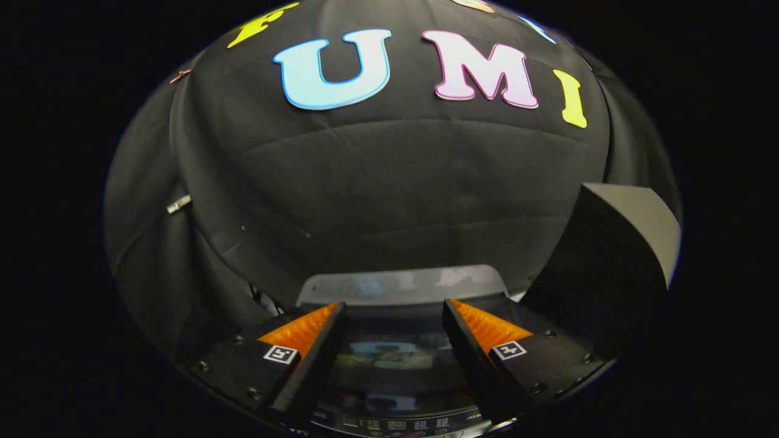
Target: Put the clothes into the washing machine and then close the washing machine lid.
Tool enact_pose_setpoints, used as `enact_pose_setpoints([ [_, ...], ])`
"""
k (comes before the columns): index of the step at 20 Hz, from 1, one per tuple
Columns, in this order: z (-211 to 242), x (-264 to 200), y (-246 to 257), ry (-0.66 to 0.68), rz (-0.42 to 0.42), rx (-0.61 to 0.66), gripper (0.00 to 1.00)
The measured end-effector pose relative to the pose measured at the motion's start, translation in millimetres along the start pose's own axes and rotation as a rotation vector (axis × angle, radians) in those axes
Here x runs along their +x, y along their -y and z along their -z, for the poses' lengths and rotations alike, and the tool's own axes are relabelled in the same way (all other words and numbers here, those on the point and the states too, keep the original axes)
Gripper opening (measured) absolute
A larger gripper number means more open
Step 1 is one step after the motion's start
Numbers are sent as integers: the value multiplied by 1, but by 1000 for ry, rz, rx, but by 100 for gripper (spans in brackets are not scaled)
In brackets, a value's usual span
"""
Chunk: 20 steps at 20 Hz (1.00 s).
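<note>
Nearest the camera, a strip of small printed markings is seen on the control panel [395,424] of the washing machine [398,286], too small and blurred to be read. A small square black-and-white marker is carried on each finger (a coded pattern, no lettering). The gripper [395,310] is held with its fingers set wide apart, and nothing is gripped or touched by them; the left finger [302,331] and the right finger [484,328] are seen over either side of the machine's top. Between them the glossy dark lid [395,359] is seen lying flat and shut, with blurred reflections on its glass. Just beyond the fingertips the pale grey rear edge of the machine's top is met. To the right of the machine a dark box-like shape [614,255] with a pale lit face is seen, unidentifiable. Farther back, the scene is closed off by the booth's black cloth wall [389,182], creased and seamed. Clothes cannot be made out.
</note>
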<state>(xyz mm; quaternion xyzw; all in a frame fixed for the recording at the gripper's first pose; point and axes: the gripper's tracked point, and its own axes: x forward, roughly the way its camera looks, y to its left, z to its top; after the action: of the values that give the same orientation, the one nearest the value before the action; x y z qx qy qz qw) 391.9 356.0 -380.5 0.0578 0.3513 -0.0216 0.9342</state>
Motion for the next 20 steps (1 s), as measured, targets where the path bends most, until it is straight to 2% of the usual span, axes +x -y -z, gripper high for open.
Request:
enact_pose_setpoints([
  [5, 21, -2, 10, -105, -15, -26, 100],
  [11, 50, 5, 11, -147, -21, -37, 100],
  [15, 31, -3, 8, -119, -38, -33, 100],
  [20, -28, -33, 12, -11, -65, -52, 100],
])
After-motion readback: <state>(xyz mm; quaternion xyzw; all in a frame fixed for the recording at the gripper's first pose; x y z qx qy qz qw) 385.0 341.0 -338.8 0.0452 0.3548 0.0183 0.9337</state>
